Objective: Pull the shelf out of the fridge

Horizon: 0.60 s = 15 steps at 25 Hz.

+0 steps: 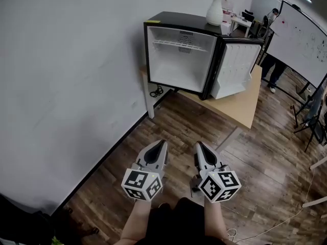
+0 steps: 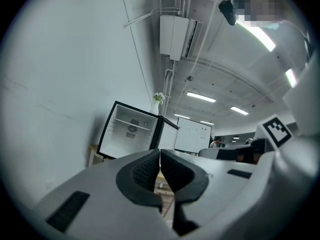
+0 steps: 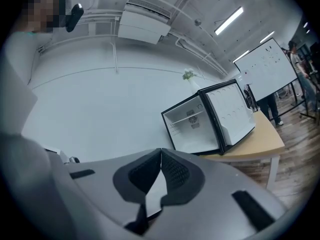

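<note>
No readable text or labels anywhere, whiteboard (image 1: 299,34) marks too small to read

The head view looks steeply down from above, the left gripper (image 1: 162,144) and right gripper (image 1: 198,145) close at lower centre, the fridge (image 1: 180,60) far at upper centre. Each gripper view sits just behind its own jaws, facing level across the room. All three share the distant fridge, white wall (image 1: 66,75) and whiteboard (image 1: 299,37).
</note>
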{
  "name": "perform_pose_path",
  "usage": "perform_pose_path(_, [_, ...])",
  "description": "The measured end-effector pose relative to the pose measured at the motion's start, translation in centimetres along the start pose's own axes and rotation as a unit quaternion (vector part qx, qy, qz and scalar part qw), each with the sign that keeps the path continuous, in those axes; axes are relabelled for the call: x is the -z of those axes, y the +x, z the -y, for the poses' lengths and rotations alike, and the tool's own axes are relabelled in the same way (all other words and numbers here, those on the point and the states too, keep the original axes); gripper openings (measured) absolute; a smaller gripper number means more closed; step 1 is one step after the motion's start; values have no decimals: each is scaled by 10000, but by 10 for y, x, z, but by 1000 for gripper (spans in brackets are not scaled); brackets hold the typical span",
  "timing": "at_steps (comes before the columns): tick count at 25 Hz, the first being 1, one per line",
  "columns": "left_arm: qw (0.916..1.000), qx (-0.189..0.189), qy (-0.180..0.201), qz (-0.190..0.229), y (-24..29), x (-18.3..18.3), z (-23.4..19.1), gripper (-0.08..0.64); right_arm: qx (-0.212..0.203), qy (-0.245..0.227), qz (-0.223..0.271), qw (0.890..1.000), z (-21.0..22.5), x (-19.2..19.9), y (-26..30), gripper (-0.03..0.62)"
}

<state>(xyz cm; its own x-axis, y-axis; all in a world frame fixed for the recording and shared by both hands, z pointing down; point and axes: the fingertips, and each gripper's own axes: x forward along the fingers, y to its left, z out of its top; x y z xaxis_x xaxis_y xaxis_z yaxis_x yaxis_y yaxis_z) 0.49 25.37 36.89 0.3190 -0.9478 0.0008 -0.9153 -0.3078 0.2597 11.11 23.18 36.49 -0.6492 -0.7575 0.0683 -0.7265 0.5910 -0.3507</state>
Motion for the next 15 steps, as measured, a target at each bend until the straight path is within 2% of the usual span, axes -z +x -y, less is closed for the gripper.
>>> perform_pose_path(7, [9997, -25, 196, -139, 8, 5, -11, 6, 199, 93, -17, 9998, 11, 6, 6, -9])
perform_pose_path(11, [9991, -119, 349, -194, 23, 9, -22, 6, 142, 210, -12, 9997, 21, 5, 24, -9])
perform_pose_path(15, [9992, -204, 294, -166, 50, 6, -37, 6, 28, 331, -27, 9994, 35, -2, 51, -9])
